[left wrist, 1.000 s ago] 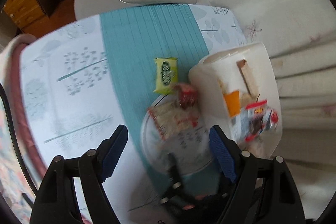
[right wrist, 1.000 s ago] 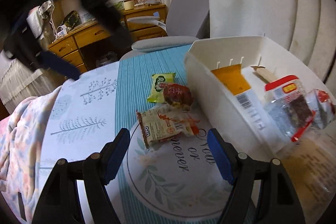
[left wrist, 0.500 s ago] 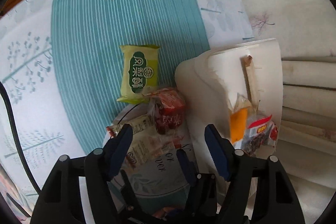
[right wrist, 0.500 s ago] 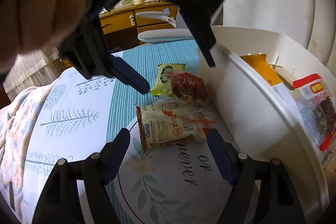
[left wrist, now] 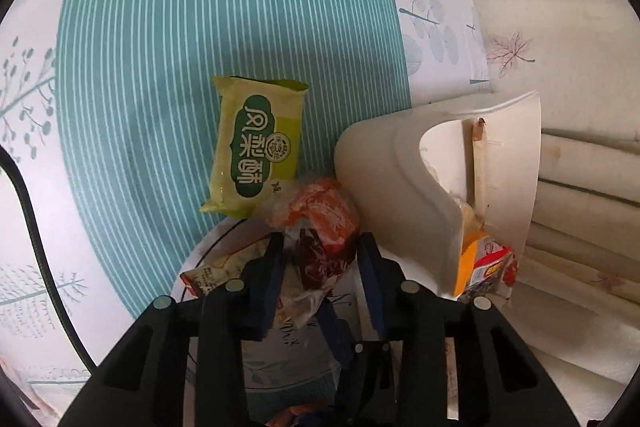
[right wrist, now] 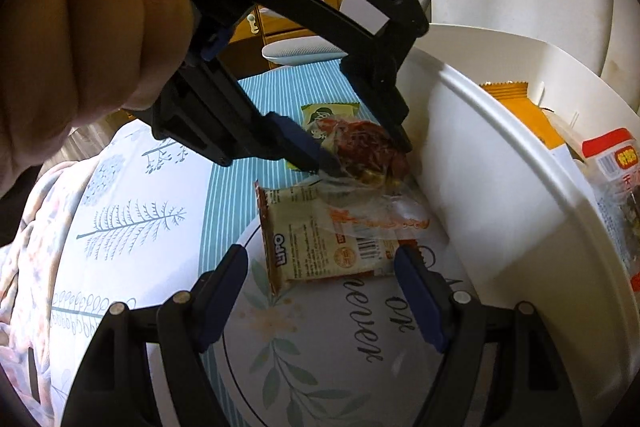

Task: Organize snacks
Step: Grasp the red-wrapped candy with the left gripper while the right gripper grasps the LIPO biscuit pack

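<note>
Here, my left claw (left wrist: pixel 322 259) has just been closing and now pinches the red snack bag (left wrist: pixel 326 227), which lies at the plate's (right wrist: pixel 304 359) twelve o'clock edge, touching the white bin (right wrist: pixel 500 195): a side grip, I judge, for lifting into that bin. Green packet (left wrist: pixel 256 143) waits at eleven o'clock of the bag. My right claw (right wrist: pixel 322 291) hangs apart and empty over the tan noodle packet (right wrist: pixel 320 231), likely next.

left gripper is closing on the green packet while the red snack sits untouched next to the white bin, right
Not quite. The left gripper has just been closing around the red snack, not the green packet, which lies untouched on the teal cloth just beyond. The left wrist view shows this, and the right wrist view confirms it. The red snack does sit next to the white bin.
</note>
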Demonstrator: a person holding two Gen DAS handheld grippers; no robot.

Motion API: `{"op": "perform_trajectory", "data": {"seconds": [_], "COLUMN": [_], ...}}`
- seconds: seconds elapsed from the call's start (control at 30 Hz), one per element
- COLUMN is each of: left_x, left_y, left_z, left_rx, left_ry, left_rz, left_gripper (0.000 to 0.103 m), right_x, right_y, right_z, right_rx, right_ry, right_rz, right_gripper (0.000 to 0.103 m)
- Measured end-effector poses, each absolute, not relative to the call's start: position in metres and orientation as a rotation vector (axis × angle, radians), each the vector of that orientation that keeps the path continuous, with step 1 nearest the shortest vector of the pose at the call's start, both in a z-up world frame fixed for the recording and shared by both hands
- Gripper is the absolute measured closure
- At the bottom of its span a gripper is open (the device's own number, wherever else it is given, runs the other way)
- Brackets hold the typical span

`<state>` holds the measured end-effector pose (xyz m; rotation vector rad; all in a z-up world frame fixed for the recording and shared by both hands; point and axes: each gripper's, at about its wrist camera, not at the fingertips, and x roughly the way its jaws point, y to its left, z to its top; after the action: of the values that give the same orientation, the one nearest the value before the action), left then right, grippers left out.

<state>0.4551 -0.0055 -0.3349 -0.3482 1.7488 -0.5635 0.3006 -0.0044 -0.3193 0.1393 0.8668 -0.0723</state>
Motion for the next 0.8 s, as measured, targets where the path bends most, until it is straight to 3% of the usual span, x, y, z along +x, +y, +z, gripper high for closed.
{"op": "perform_trajectory", "data": {"seconds": [0.8], "left_x": [0.454], "left_y": [0.119], "left_z": [-0.262], "left_rx": [-0.509], "left_ry": [1.5], "left_rz": [-0.409], "left_gripper": [0.07], "right_x": [0.342], "right_y": [0.002], "right_z": [-0.31], "right_rx": [0.101], "right_ry": [0.927], "right_rz": [-0.124], "right_gripper": [0.027]}}
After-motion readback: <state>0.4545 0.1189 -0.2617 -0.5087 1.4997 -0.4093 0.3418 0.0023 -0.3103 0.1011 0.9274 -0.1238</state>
